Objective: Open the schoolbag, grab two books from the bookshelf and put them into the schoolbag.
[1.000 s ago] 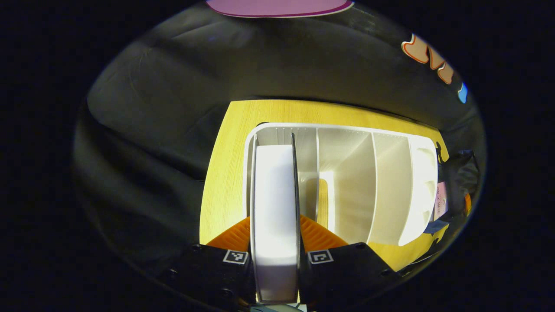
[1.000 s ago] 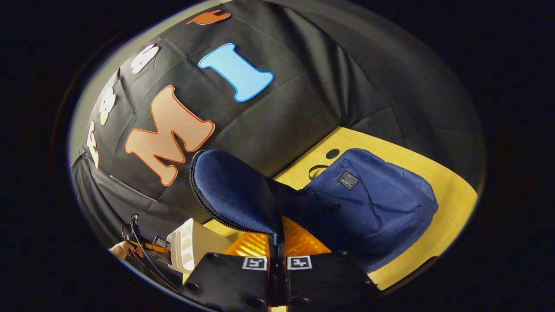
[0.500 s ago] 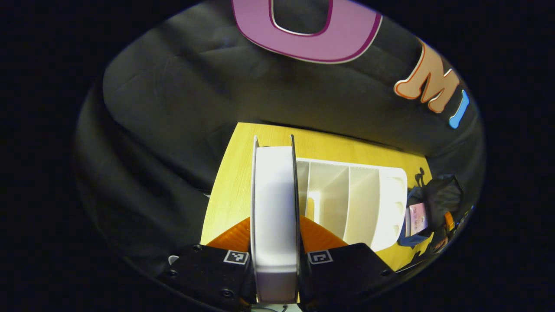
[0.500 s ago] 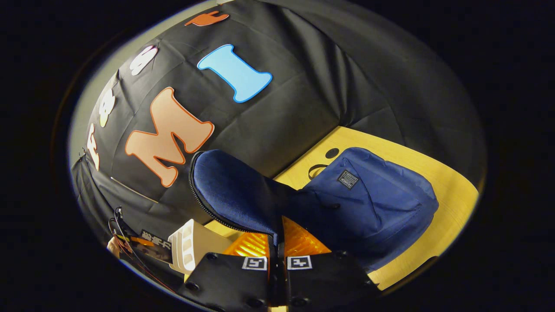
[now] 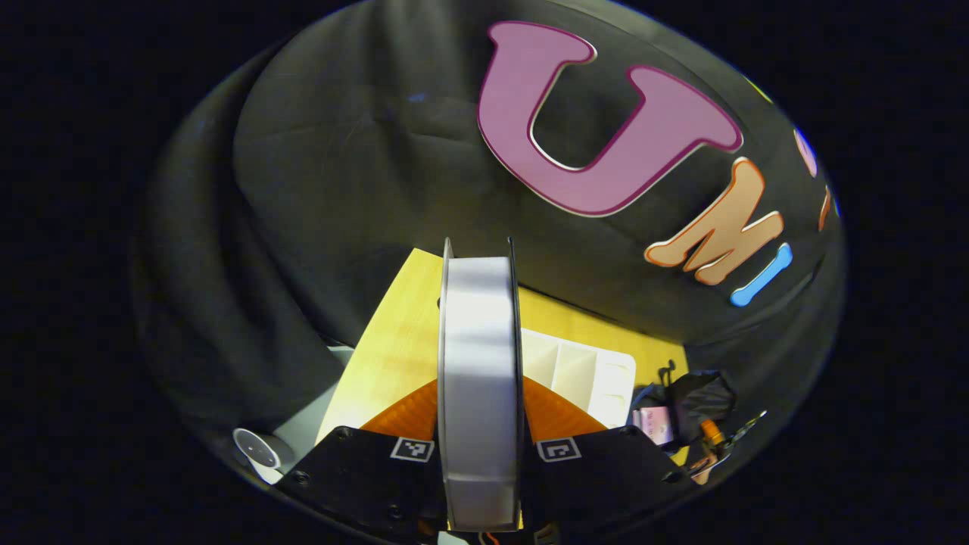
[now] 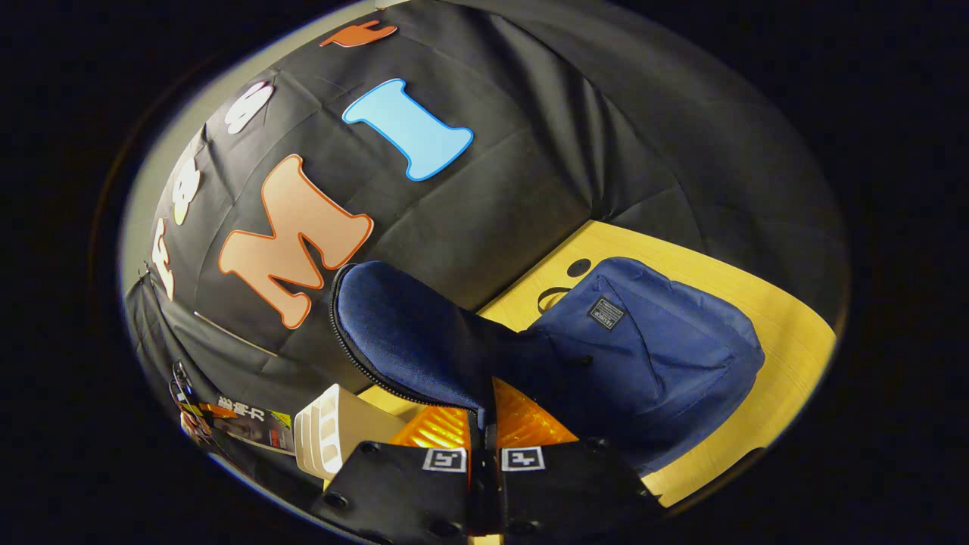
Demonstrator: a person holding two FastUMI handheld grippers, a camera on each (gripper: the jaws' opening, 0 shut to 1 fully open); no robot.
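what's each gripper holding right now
Left gripper: shut on the book, lifted above the bookshelf.
Right gripper: shut on the schoolbag flap, holding it up.

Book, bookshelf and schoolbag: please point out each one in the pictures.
book [image 5: 479, 363]: left gripper view, on its page edge between the tool's fingers.
bookshelf [image 5: 587, 372]: left gripper view, on a white divider.
schoolbag [image 6: 666, 341]: right gripper view, on the blue front panel.
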